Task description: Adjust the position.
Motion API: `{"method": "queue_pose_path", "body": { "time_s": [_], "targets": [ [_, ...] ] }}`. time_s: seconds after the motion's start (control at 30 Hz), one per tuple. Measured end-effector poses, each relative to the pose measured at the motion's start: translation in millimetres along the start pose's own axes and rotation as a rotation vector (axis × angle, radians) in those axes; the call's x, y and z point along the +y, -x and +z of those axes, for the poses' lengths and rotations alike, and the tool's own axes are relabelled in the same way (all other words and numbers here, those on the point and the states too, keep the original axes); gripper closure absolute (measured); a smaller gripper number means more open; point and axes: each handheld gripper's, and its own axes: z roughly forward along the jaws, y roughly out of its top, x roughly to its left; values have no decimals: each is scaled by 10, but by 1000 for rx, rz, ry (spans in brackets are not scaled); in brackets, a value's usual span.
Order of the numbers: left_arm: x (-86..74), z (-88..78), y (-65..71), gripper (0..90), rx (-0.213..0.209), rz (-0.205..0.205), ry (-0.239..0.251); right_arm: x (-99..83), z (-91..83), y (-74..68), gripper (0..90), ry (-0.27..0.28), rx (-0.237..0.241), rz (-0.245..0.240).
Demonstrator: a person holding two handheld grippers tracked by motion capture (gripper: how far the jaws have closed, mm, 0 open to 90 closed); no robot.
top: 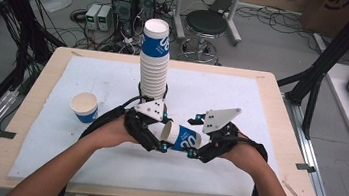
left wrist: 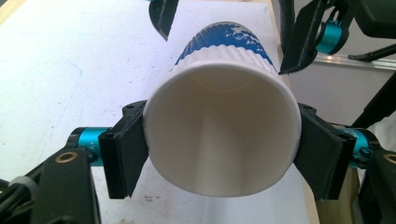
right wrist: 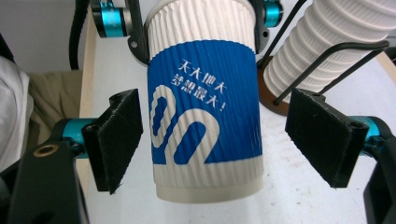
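A blue-and-white ribbed paper cup [top: 182, 137] lies on its side in the air above the white mat, between both grippers. My left gripper [top: 161, 137] is shut on it near the rim; in the left gripper view the cup's open mouth [left wrist: 219, 135] faces me, with both pads pressed against its sides. My right gripper [top: 196, 150] is open around the base end. In the right gripper view the cup [right wrist: 203, 107] hangs between the pads [right wrist: 119, 140] with a gap on each side. Behind stands a tall stack of cups [top: 154, 60].
A single upright cup [top: 85, 106] stands on the mat at the left. The stack [right wrist: 336, 42] sits in a black wire holder on a brown base [right wrist: 273, 105]. The wooden table edge [top: 280, 121] borders the mat. Beyond are a stool, cables and equipment on the floor.
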Motion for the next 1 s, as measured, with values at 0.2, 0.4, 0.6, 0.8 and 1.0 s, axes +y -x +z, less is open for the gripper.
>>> {"method": "queue_pose_path", "body": {
  "time_s": [0.2, 0.4, 0.6, 0.8, 1.0],
  "targets": [
    [23, 21, -6, 258, -4, -6, -22, 54, 71, -1, 193, -55, 9, -24],
    [38, 42, -2, 258, -5, -12, -47, 105, 152, -8, 193, -104, 21, -46],
    [31, 73, 0, 257, -4, -23, -78, 154, 248, -27, 195, -167, 14, -79],
    [23, 105, -5, 257, 4, -31, -112, 177, 306, -45, 199, -220, 11, -94],
    [22, 128, -4, 258, 5, -32, -126, 200, 363, -65, 265, -256, 21, -113]
  ]
}}
